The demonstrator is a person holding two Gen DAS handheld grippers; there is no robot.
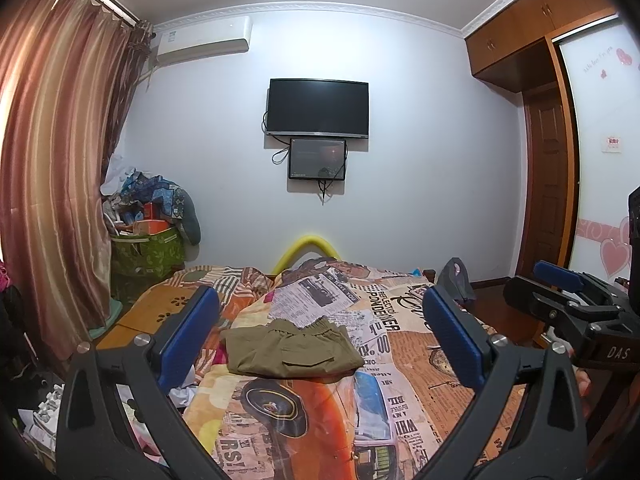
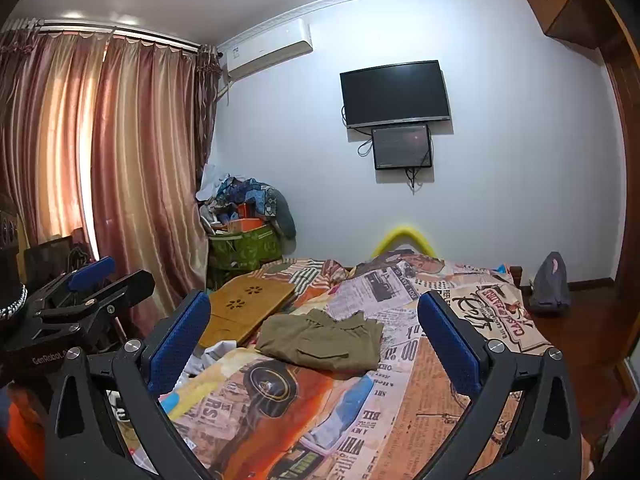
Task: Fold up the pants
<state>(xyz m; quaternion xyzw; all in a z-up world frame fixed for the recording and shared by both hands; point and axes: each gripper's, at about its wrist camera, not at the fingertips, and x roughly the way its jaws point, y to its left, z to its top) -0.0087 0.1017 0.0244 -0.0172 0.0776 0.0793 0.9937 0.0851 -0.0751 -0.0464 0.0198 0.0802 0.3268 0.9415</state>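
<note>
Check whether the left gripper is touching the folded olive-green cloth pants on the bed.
Apart. The left wrist view shows the left gripper open, with bedspread visible between its fingertips and the folded olive-green cloth pants.

Printed bedspread (image 1: 400,360), wall television (image 1: 318,107), striped curtain (image 1: 52,160), green bag (image 2: 244,248).

Daylight glows through the curtains (image 2: 120,160) left of my tongs; the room is evenly lit and sharp, with edges bowed and dark-cornered.
</note>
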